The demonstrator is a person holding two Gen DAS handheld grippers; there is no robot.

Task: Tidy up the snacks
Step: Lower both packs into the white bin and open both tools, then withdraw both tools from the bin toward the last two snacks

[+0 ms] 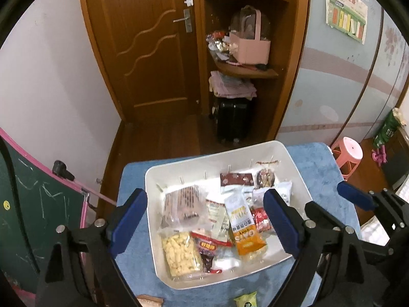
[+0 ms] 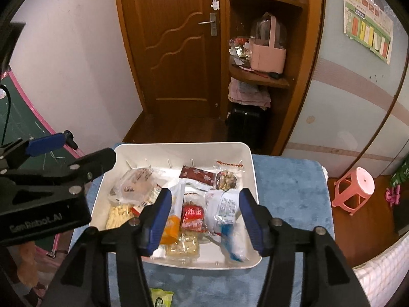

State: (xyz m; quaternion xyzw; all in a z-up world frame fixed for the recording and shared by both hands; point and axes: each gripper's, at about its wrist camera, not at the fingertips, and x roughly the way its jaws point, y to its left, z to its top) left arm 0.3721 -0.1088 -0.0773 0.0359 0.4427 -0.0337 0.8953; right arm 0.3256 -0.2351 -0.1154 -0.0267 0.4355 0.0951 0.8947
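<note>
A white bin [image 1: 294,158] [image 2: 253,179] stands on a blue cloth and holds several snack packets. Among them are yellow puffs [image 1: 179,255], an orange packet [image 1: 245,232], a red packet [image 2: 193,215], a white-and-blue packet [image 2: 225,209] and a brown packet [image 1: 236,179]. My left gripper [image 1: 204,220] hangs wide open above the bin's left half, with nothing pressed between its blue pads. My right gripper [image 2: 204,217] is open above the bin's right half; the packets lie below it, untouched. A green packet [image 2: 159,296] lies on the cloth outside the bin, nearer to me.
The blue cloth [image 1: 319,179] covers a small table. A green chalkboard with a pink frame [image 1: 30,217] stands to the left, a pink stool [image 1: 349,153] to the right. Behind are a wooden door, corner shelves and a black suitcase [image 1: 232,120].
</note>
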